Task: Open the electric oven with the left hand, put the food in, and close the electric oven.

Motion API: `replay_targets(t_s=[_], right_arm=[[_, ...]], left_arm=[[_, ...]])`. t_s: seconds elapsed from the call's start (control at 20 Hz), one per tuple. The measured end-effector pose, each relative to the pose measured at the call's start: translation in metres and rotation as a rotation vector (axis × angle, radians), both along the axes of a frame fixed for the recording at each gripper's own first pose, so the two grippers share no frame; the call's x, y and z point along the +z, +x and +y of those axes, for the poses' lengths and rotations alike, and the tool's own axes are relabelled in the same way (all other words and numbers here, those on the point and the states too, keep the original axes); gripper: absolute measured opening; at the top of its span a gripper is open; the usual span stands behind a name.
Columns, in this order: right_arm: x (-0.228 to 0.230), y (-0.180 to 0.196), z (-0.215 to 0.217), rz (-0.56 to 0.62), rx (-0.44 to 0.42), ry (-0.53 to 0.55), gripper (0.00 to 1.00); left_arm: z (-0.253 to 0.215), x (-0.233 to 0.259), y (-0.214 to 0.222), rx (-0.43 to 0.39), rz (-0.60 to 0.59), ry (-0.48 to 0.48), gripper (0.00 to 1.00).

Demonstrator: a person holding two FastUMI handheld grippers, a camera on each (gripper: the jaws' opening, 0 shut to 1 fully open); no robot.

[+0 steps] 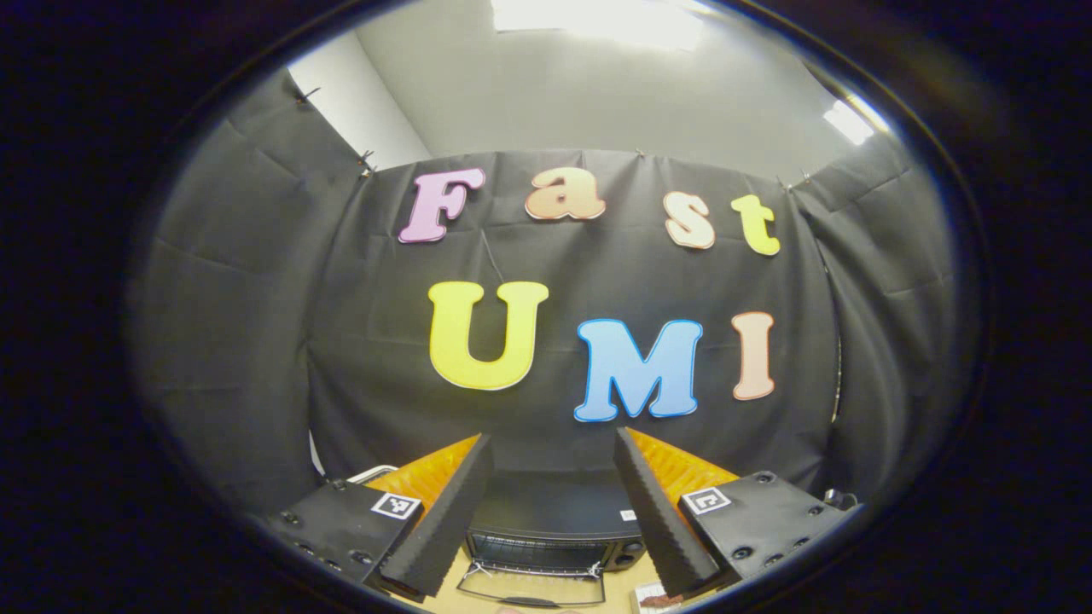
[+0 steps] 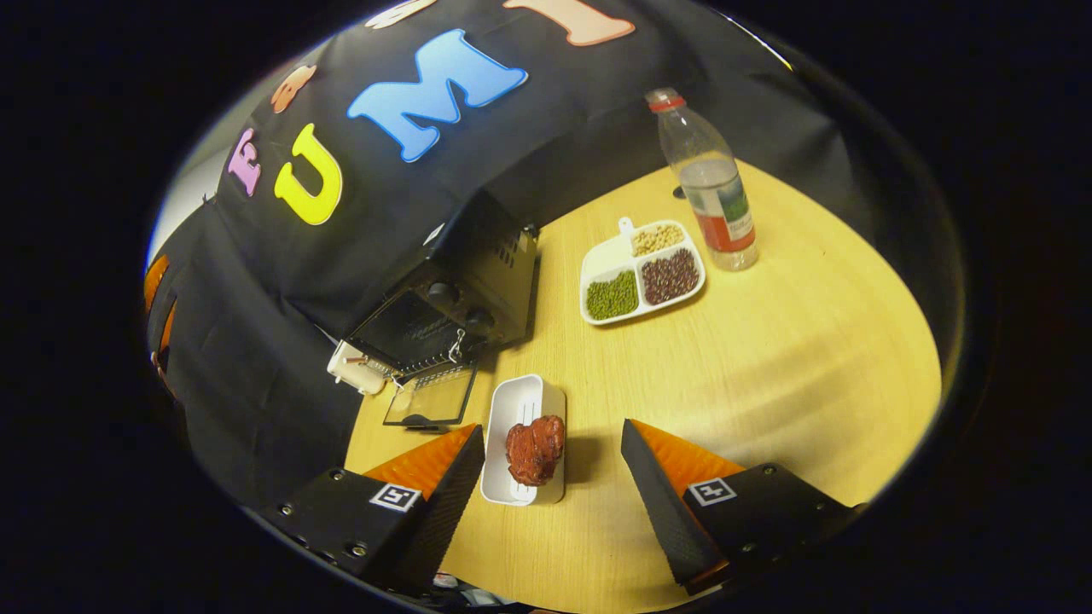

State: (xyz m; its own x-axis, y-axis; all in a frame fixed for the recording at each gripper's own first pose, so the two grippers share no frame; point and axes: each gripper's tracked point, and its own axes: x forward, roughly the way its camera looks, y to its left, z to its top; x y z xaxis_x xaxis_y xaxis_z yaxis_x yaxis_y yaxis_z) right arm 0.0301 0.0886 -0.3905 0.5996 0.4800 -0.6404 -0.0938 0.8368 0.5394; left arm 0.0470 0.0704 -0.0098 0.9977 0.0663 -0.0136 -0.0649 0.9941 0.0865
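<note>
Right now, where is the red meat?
In the right gripper view, the red meat sits on a white tray on the table, between the open tongs, near the oven's open door.

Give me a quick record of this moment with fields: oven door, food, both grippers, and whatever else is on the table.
oven: electric oven at the back of the table, against the cloth wall
oven door: glass door folded down, open
food: reddish-brown food in a white tray in front of the door
left gripper: open, empty, facing the oven from farther back
right gripper: open, straddling the tray, not gripping
other items: divided dish of beans; plastic bottle
</note>
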Motion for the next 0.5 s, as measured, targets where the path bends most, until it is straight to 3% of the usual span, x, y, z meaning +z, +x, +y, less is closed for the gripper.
replay_targets(t_s=[0.2, 0.3, 0.35, 0.45, 0.5], right_arm=[[-0.029, 0.004, 0.015, 0.06, 0.019, 0.066, 0.96], [-0.04, 0.002, 0.019, 0.092, 0.019, 0.077, 0.82], [-0.037, 0.004, 0.024, 0.095, 0.006, 0.101, 0.7], [-0.036, 0.005, 0.03, 0.116, -0.03, 0.143, 0.3], [-0.03, 0.005, 0.03, 0.118, -0.027, 0.177, 0.25]], left_arm=[[0.004, -0.003, -0.013, 0.042, 0.022, 0.044, 0.99], [0.005, -0.007, -0.016, 0.05, 0.034, 0.044, 0.99], [0.006, -0.009, -0.018, 0.053, 0.042, 0.042, 1.0], [0.012, -0.003, -0.02, 0.058, 0.035, 0.041, 1.0], [0.015, -0.002, -0.02, 0.058, 0.03, 0.037, 1.0]])
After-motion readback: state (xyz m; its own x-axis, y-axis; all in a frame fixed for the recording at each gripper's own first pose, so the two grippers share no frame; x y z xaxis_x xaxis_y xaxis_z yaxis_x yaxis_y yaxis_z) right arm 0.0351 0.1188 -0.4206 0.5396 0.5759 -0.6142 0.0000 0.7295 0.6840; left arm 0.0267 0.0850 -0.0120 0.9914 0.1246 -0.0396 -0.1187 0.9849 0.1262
